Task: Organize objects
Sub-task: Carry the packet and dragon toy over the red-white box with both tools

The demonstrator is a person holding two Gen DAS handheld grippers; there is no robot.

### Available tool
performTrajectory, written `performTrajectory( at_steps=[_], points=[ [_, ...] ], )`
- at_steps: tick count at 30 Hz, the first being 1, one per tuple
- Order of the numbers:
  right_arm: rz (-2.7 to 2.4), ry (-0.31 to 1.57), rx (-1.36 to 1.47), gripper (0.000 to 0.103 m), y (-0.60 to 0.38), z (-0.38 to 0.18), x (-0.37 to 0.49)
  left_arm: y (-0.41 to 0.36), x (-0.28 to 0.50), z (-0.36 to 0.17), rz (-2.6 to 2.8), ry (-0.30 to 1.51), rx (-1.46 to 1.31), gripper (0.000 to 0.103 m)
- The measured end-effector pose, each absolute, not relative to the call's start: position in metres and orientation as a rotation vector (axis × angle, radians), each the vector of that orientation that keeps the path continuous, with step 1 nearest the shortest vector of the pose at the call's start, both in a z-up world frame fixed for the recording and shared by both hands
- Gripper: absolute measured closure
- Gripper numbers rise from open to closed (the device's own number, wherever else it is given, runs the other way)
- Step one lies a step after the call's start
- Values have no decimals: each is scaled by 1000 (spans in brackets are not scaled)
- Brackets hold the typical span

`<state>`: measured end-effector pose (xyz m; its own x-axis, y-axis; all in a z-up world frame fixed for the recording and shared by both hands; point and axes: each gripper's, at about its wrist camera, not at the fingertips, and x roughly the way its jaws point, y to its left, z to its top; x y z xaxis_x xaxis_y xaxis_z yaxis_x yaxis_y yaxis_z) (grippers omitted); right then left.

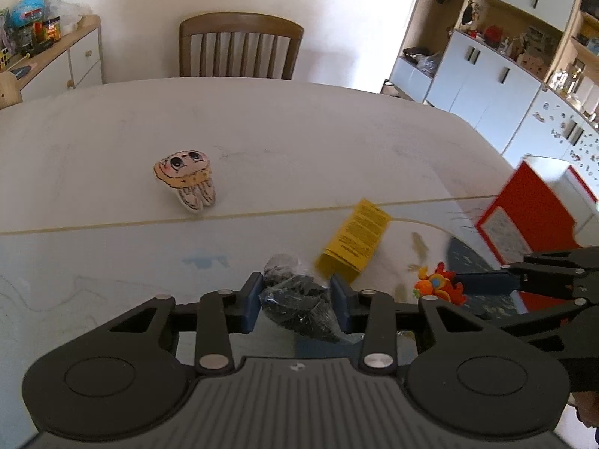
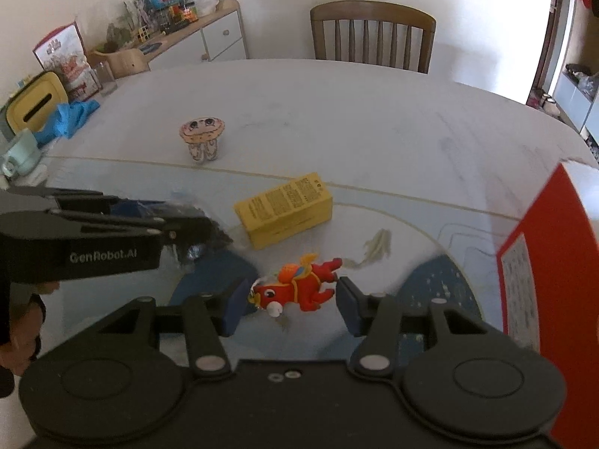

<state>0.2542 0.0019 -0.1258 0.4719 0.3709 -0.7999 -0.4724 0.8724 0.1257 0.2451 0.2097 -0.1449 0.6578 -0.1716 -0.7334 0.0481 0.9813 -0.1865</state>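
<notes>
My left gripper [image 1: 295,301] is shut on a crinkly black plastic-wrapped bundle [image 1: 299,299], held above the table. My right gripper [image 2: 294,303] is open, its pads on either side of a red and orange toy bull [image 2: 295,286] that lies on the glass tabletop; the pads do not touch it. A yellow box [image 2: 284,215] lies just beyond the bull, and also shows in the left wrist view [image 1: 353,245]. A cartoon-face figure [image 1: 187,177] stands farther back on the table [image 1: 299,131]. The left gripper appears in the right wrist view [image 2: 179,232].
A red box [image 2: 546,262] stands at the table's right edge. A wooden chair [image 1: 239,46] sits at the far side. At the left end of the table are a blue cloth [image 2: 71,116], a mug [image 2: 20,153] and a yellow container [image 2: 35,103].
</notes>
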Motion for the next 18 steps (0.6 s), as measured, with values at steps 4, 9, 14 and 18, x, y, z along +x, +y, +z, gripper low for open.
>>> performTrajectory(
  at_steps=[4, 9, 14, 18],
  points=[
    [523, 944, -98, 53, -8, -114, 242, 200, 228, -135, -146, 843, -156, 65],
    [534, 920, -80, 53, -19, -95, 223, 185, 210, -117, -163, 838, -147, 65],
    [543, 884, -71, 53, -33, -71, 206, 167, 192, -95, -184, 821, -125, 65],
    [541, 855, -58, 53, -50, -55, 195, 152, 181, -77, -200, 805, -116, 65]
  ],
)
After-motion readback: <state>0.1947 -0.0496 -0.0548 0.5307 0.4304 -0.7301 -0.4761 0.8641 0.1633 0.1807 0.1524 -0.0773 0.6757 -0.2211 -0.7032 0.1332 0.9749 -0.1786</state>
